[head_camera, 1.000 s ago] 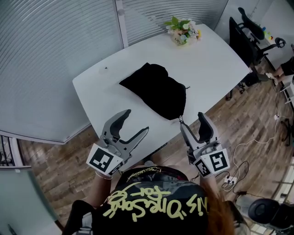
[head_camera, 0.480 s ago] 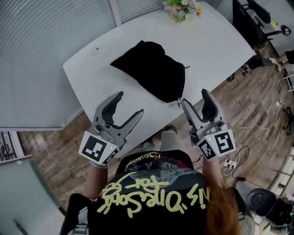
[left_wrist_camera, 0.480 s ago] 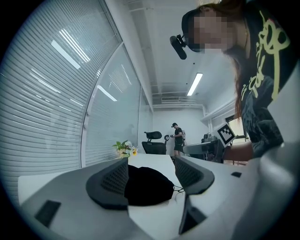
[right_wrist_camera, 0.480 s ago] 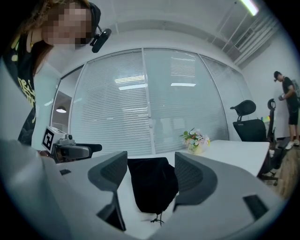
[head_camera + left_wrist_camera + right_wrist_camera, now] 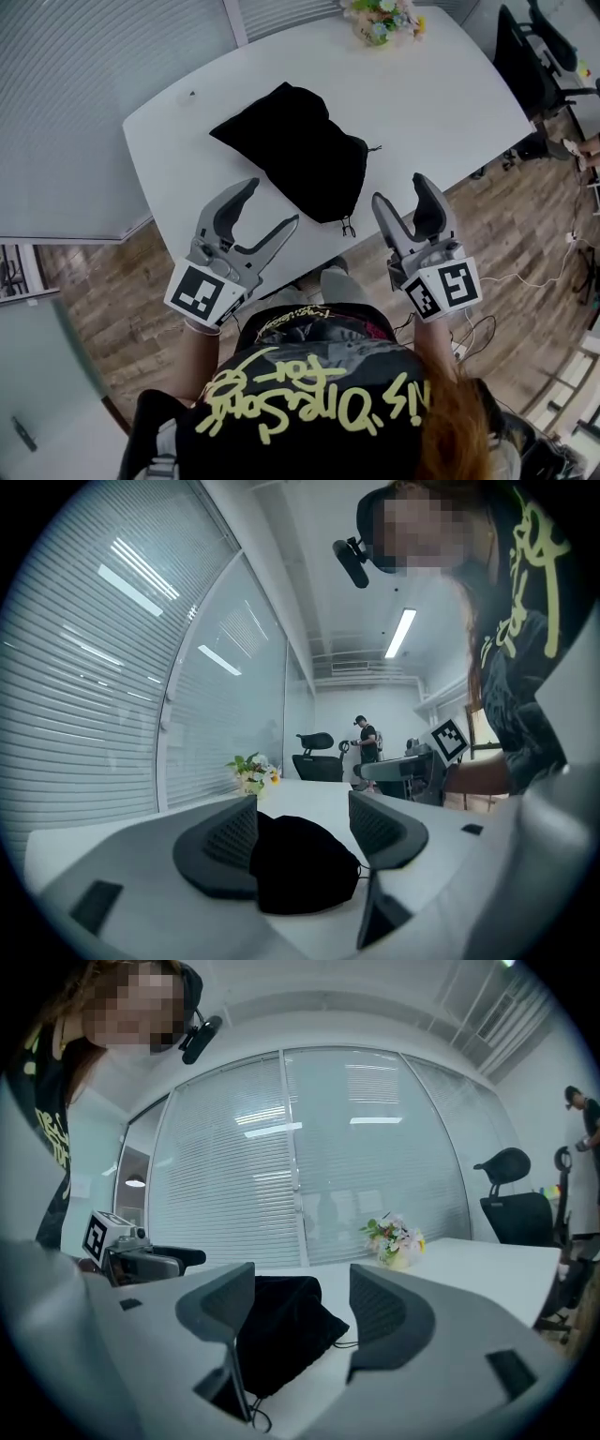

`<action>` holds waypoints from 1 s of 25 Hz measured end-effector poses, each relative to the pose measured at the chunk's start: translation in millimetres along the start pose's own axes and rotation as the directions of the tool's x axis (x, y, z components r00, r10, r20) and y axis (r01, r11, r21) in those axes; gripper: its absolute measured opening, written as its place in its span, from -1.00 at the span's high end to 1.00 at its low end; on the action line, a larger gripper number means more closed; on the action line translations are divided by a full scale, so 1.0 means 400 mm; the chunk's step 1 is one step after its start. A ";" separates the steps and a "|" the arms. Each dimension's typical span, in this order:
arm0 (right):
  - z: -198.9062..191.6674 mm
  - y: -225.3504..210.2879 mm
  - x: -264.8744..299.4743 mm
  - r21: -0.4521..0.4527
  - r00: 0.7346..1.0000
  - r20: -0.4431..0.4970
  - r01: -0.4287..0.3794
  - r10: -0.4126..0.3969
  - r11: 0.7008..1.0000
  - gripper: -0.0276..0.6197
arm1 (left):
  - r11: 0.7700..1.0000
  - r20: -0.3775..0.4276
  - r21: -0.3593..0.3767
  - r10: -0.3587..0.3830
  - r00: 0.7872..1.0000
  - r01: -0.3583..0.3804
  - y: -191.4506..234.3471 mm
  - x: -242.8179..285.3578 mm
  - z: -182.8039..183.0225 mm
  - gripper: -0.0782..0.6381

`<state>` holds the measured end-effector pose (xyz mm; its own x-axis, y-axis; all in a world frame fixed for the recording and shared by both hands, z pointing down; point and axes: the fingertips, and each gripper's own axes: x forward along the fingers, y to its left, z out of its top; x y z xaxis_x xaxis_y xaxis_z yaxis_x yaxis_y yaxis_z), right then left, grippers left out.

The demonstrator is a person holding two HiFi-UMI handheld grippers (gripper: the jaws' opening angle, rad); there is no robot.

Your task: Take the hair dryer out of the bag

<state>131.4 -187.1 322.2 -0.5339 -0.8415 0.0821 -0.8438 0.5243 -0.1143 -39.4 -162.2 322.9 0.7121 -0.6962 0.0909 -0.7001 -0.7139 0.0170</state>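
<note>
Over the last second both grippers have come forward to the near edge of the worktop [image 5: 441,103], and the black drawstring bag [image 5: 295,155] now lies just ahead of them instead of well apart. The left gripper [image 5: 270,203] has its tips over the worktop's edge, near the bag's left side. The right gripper [image 5: 401,190] sits close to the bag's gathered mouth. Neither touches the cloth.

Both pairs of fingers [image 5: 220,846] stand wide apart and hold nothing. Each gripper view only frames the bag through the gap. The hair dryer itself is not visible. The bag looks full and is drawn shut, so it is probably still inside. This looks like the approach, and the bag has yet to be opened. The mouth faces the person, and its drawstring cord [image 5: 348,225] trails to the worktop's near edge, which suits the right gripper for the first pull.

A glass wall with blinds [image 5: 94,84] runs along the left, above a wood floor [image 5: 103,291]. The white, rounded worktop is otherwise bare apart from the bag and a small bunch of flowers [image 5: 380,17] at its far end. Black office chairs [image 5: 530,56] stand to the right, and a person [image 5: 367,735] stands far off beyond them.
</note>
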 end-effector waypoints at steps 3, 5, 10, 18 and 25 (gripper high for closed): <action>0.001 -0.033 0.008 -0.014 0.999 -0.010 -0.032 0.032 0.999 -0.02 | 0.999 -0.018 -0.035 0.011 1.000 -0.012 -0.019 0.045 -0.015 -0.04; 0.001 -0.050 0.013 -0.015 0.998 -0.016 -0.055 0.055 0.998 -0.02 | 0.999 -0.042 -0.036 0.019 0.999 -0.021 -0.034 0.074 -0.027 -0.05; -0.005 -0.088 0.027 -0.013 0.993 -0.029 -0.111 0.111 0.994 -0.02 | 0.999 -0.105 -0.038 0.031 0.994 -0.036 -0.070 0.143 -0.067 -0.10; -0.027 -0.116 0.049 -0.011 0.980 -0.049 -0.193 0.192 0.981 -0.02 | 0.997 -0.231 -0.067 0.012 0.973 -0.028 -0.125 0.220 -0.186 -0.17; -0.041 -0.134 0.047 -0.007 0.967 -0.063 -0.246 0.245 0.969 -0.02 | 0.995 -0.340 -0.072 0.044 0.939 -0.072 -0.162 0.239 -0.290 -0.25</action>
<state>165.7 -228.8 346.1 -0.7270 -0.6772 0.1135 -0.6867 0.7163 -0.1239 68.1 -173.7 445.9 0.6204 -0.6594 0.4247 -0.7517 -0.6544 0.0820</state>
